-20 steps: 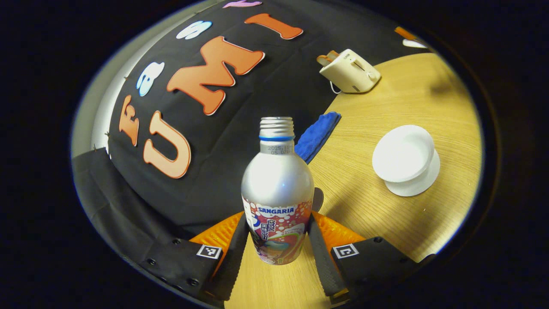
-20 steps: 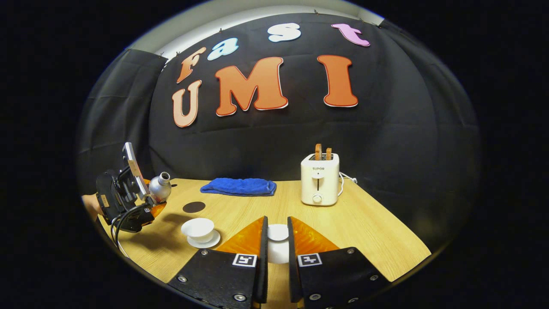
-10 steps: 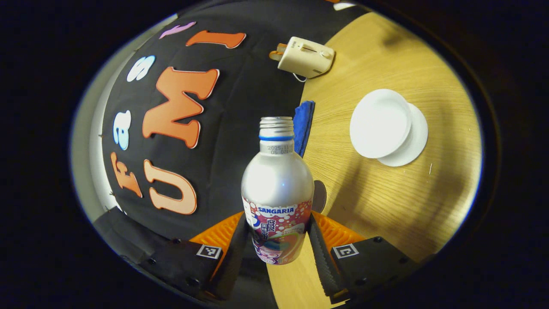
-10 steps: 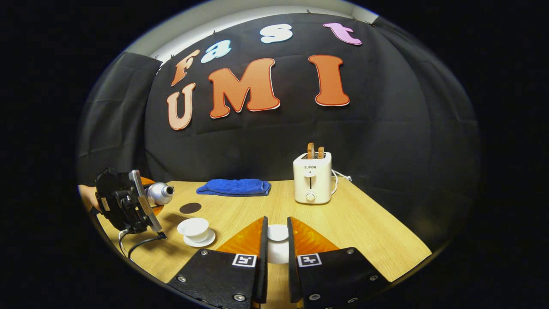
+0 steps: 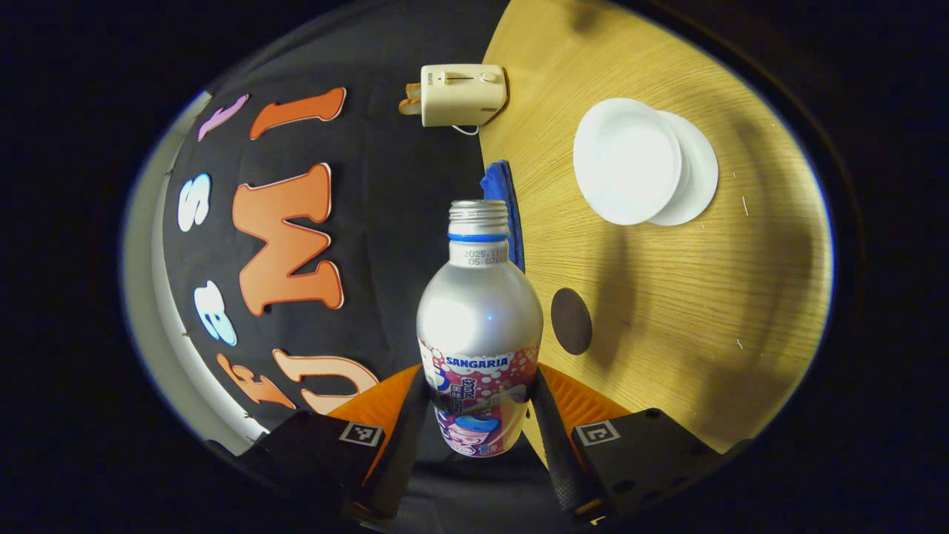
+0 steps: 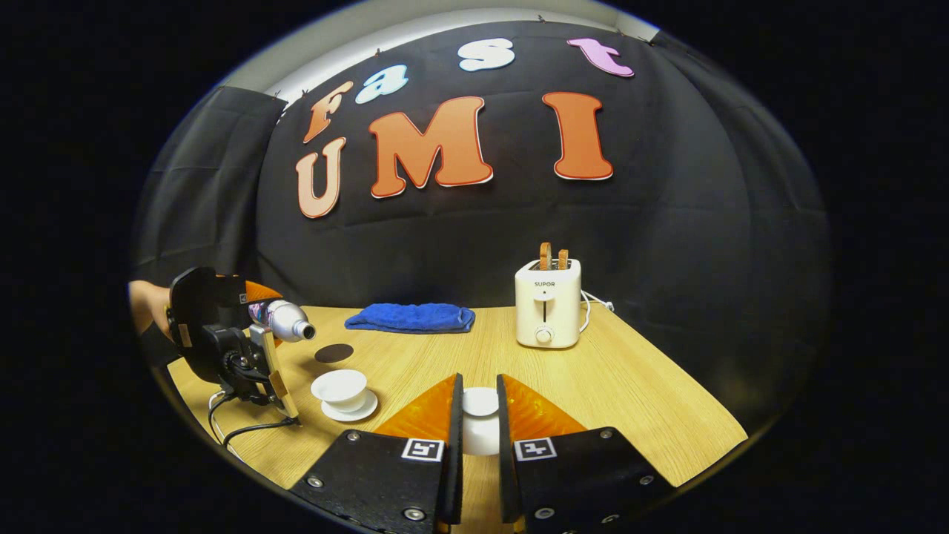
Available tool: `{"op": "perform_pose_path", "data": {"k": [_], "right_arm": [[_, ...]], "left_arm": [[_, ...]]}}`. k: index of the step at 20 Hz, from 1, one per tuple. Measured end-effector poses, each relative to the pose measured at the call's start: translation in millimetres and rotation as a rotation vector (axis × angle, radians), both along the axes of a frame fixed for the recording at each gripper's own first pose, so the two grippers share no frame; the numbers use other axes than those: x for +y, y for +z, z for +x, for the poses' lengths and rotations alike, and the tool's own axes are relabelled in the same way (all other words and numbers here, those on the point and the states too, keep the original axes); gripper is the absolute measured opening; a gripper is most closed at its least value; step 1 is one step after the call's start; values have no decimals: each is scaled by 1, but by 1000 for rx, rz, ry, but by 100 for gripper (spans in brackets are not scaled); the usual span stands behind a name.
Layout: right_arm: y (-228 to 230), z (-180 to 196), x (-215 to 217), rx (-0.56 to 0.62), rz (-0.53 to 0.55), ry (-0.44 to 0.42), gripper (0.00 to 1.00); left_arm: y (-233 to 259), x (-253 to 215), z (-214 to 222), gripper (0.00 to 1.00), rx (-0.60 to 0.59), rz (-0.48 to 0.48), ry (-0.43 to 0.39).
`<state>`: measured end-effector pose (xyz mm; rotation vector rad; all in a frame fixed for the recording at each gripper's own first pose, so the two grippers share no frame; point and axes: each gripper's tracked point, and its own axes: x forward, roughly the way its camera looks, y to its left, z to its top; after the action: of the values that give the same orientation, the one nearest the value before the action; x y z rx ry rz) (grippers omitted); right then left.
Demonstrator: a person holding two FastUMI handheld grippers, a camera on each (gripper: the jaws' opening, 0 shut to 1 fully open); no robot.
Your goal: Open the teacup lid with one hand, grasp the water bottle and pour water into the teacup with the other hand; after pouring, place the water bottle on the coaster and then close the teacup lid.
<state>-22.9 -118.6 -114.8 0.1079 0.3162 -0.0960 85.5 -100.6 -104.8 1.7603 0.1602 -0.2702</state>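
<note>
Change: the left gripper (image 5: 478, 415) has rolled further since a second ago; in the left gripper view the table (image 5: 689, 311) now stands on edge at the right and the toaster (image 5: 463, 94) lies sideways. In the right gripper view the bottle (image 6: 285, 320), then neck-up, now lies about level with its mouth a little down.
Left gripper: its two fingers (image 5: 404, 437) press on the bottle's (image 5: 480, 326) printed lower body from both sides; a hand (image 6: 144, 304) holds the tool at the table's left edge.
Right gripper: the right gripper (image 6: 480, 445) is nearly closed, fingers on either side of the white lid (image 6: 480, 404) by its knob, held above the table.
Bottle axis: long axis runs from the left gripper toward the cup, open neck leading; the mouth is up in the air, above and left of the cup, not over it.
Cup: the cup (image 5: 629, 162) sits open on its saucer (image 5: 697, 178), left part of the table; its inside looks white, and whether any water is in it I cannot tell.
Coaster: the dark round coaster (image 5: 571, 320) lies bare on the table, beyond the cup and near the bottle's mouth.
Also there: a blue cloth (image 6: 411, 317) by the back wall, with the toaster (image 6: 547, 304) to its right holding two slices.
</note>
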Motion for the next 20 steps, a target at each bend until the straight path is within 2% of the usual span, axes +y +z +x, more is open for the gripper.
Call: {"op": "perform_pose_path", "data": {"k": [2,4,5,7,10,11,12,14,16,17,18,20], "right_arm": [[0,-2,-1,-1,2,2,20],[-1,-1,-2,3,-5,-1,20],[-2,-1,-2,7,-6,-1,20],[-5,-2,-3,12,-7,1,20],[-9,-2,-1,20,-7,14,20],[-9,-1,-2,22,-11,13,20],[-10,-3,-3,24,-19,14,20],[-10,-2,-3,23,-28,16,20],[-11,-1,-1,24,-26,18,20],[-12,-1,-2,28,-26,21,20],[-12,-1,-1,31,-29,24,20],[-15,-2,0,37,-40,27,20]], "left_arm": [[8,0,1,83,-8,57,-12],[11,-2,2,75,-10,96,-20],[12,-2,2,83,-9,113,-20],[15,-4,2,75,-19,152,-34],[22,-8,3,83,-39,220,-56],[23,-9,5,80,-46,238,-64],[25,-8,5,76,-49,249,-66],[26,-9,5,75,-53,265,-71],[27,-13,5,80,-65,290,-83],[28,-14,4,76,-70,302,-89],[29,-14,3,80,-74,310,-95],[31,-16,5,76,-85,328,-107]]}}
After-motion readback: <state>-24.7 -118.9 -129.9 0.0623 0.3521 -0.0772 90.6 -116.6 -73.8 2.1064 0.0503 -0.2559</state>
